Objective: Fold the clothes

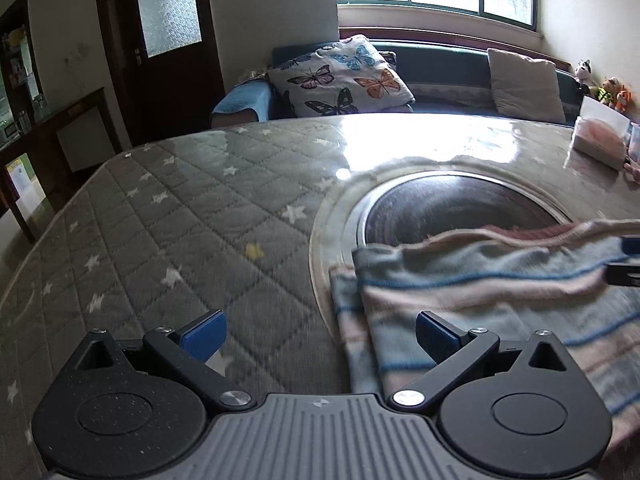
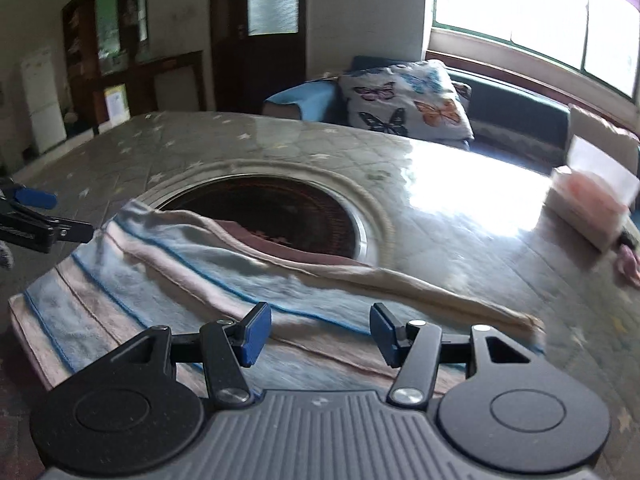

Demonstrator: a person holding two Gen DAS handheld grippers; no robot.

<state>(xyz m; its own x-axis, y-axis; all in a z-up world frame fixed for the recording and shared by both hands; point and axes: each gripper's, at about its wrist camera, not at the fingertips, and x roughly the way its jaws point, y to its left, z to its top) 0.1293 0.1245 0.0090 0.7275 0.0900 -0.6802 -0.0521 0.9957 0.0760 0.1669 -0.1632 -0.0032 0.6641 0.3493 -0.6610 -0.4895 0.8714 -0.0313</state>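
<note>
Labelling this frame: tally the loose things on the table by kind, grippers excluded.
Striped garment: 1, partly folded, lying over the dark round inset.
Tissue box: 1, at the far right.
Small pink item beside the box: 1, too blurred to identify.
Total: 3

Left gripper (image 1: 318, 334): black linkage arms; blue pads; silver screws; ribbed grey housing.

left gripper (image 1: 320, 336), black with blue pads, jaws spread wide, nothing between them. folded pink-and-blue striped knit garment (image 1: 500, 300) lies on the grey quilted star-print table cover (image 1: 180, 220), partly overlapping the dark round recessed plate (image 1: 448, 208).
</note>
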